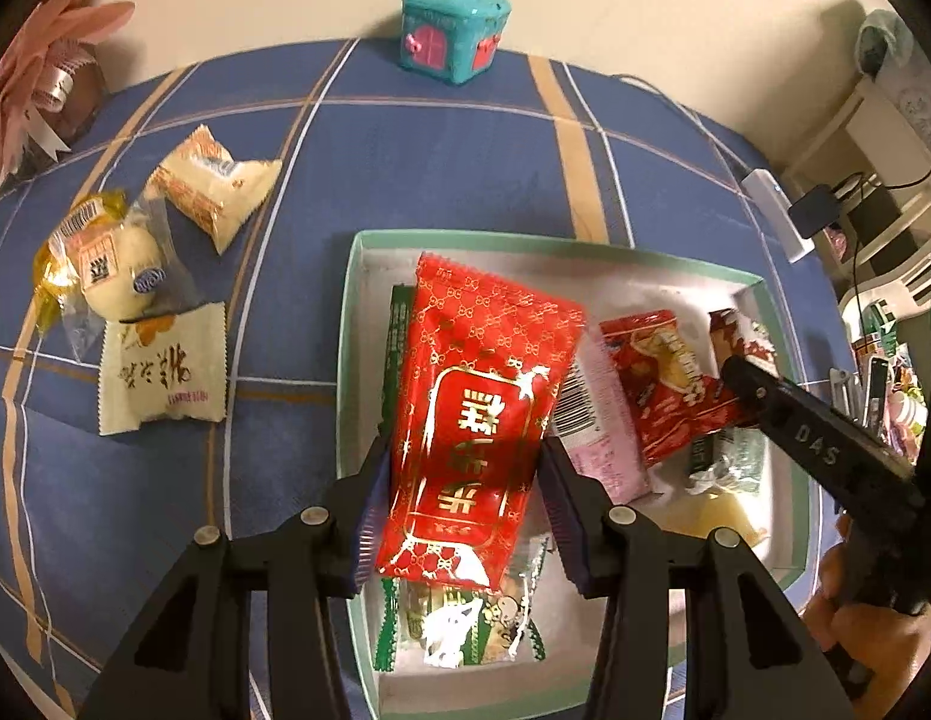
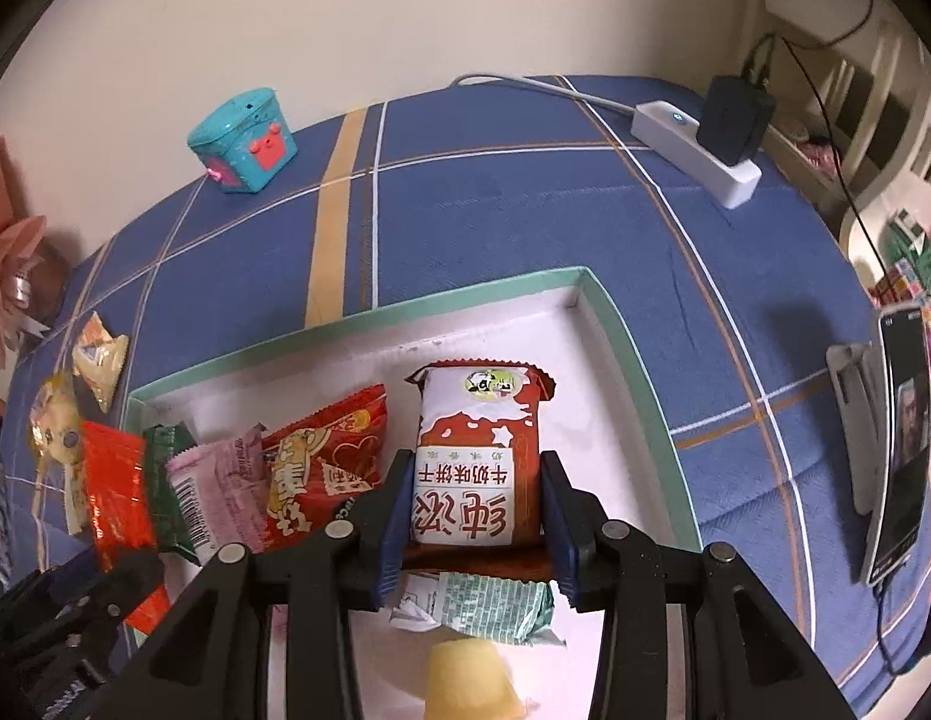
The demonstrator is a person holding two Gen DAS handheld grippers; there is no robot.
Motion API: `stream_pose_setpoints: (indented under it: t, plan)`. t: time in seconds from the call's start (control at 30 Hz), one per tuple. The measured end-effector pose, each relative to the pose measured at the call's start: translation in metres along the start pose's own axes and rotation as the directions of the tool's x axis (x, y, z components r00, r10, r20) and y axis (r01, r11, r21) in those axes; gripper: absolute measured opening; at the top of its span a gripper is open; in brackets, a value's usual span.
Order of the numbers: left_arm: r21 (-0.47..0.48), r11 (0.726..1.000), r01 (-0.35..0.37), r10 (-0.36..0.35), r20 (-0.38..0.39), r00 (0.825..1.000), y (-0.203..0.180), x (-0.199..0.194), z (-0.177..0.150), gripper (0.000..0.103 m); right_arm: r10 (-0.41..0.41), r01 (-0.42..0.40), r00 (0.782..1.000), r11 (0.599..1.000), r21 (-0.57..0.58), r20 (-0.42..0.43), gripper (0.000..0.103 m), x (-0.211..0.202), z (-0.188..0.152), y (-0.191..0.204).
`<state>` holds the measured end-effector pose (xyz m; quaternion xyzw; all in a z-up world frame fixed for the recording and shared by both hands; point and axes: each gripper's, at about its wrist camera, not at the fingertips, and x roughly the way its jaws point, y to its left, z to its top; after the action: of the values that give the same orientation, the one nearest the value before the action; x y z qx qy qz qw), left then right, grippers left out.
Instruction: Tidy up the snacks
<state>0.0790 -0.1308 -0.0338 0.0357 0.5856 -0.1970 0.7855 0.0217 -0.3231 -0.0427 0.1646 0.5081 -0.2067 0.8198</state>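
A white box with a green rim (image 1: pixel 465 238) (image 2: pixel 369 315) sits on the blue checked tablecloth and holds several snack packets. My left gripper (image 1: pixel 465 480) is shut on a red packet with gold writing (image 1: pixel 483 408), held above the box's left part; it also shows in the right wrist view (image 2: pixel 114 486). My right gripper (image 2: pixel 474 510) is shut on a brown-and-white milk biscuit packet (image 2: pixel 477 462), held over the box's right part. Its arm (image 1: pixel 825 450) shows in the left wrist view.
Outside the box on the left lie a cream packet (image 1: pixel 165 372), a clear-wrapped bun (image 1: pixel 111 264) and a yellow-white packet (image 1: pixel 216 186). A teal toy box (image 1: pixel 456 36) stands at the far edge. A white power strip (image 2: pixel 696 147) and a phone on a stand (image 2: pixel 897 444) are at right.
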Motion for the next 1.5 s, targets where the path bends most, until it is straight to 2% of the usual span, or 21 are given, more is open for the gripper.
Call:
stream_pose_setpoints:
  t: [0.07, 0.17, 0.23, 0.27, 0.33, 0.43, 0.6, 0.9, 1.17, 1.33, 1.5]
  plan:
    - [-0.003, 1.000, -0.001, 0.001, -0.008, 1.000, 0.000, 0.004, 0.000, 0.050, -0.004, 0.004, 1.000, 1.000, -0.010, 0.001, 0.045, 0.002, 0.001, 0.001]
    - [-0.003, 1.000, -0.006, 0.006, -0.010, 1.000, 0.000, 0.006, -0.001, 0.051, 0.004, -0.004, 1.000, 1.000, -0.012, -0.010, 0.063, 0.006, 0.001, 0.000]
    - [0.006, 1.000, -0.019, 0.019, -0.007, 1.000, -0.001, 0.005, -0.001, 0.060, 0.008, -0.008, 1.000, 1.000, -0.008, -0.007, 0.070, 0.006, 0.002, -0.001]
    - [0.010, 1.000, -0.024, 0.024, -0.007, 1.000, -0.002, 0.005, -0.001, 0.068, 0.010, -0.010, 1.000, 1.000, -0.008, -0.006, 0.073, 0.007, 0.002, -0.002]
    - [0.013, 1.000, -0.024, 0.024, -0.002, 1.000, -0.003, 0.003, 0.000, 0.073, 0.008, -0.008, 1.000, 1.000, -0.010, 0.004, 0.090, 0.005, 0.003, -0.002]
    - [0.019, 0.999, -0.037, 0.036, 0.013, 0.999, -0.004, -0.002, 0.002, 0.087, 0.018, -0.018, 1.000, 1.000, -0.014, 0.020, 0.103, 0.003, 0.003, -0.001]
    - [0.020, 0.995, -0.101, 0.100, 0.046, 0.994, -0.001, -0.009, 0.004, 0.103, 0.003, -0.001, 0.999, 1.000, -0.029, 0.042, 0.103, -0.002, 0.004, 0.003]
    - [-0.033, 0.980, -0.198, 0.200, 0.072, 0.977, 0.019, -0.016, 0.010, 0.103, -0.031, 0.033, 0.999, 0.999, -0.041, 0.038, 0.103, -0.014, -0.005, 0.015]
    - [-0.061, 0.978, -0.202, 0.208, 0.129, 0.970, 0.032, -0.031, 0.015, 0.103, -0.010, 0.010, 1.000, 0.999, -0.032, 0.011, 0.103, -0.027, -0.015, 0.030]
    - [-0.085, 0.976, -0.199, 0.208, 0.118, 0.971, 0.044, -0.034, 0.017, 0.103, -0.019, 0.018, 1.000, 0.999, -0.050, -0.011, 0.103, -0.031, -0.023, 0.039]
    - [-0.122, 0.963, -0.238, 0.249, 0.083, 0.965, 0.065, -0.033, 0.018, 0.103, -0.021, 0.020, 0.999, 0.999, -0.036, -0.036, 0.103, -0.032, -0.029, 0.047]
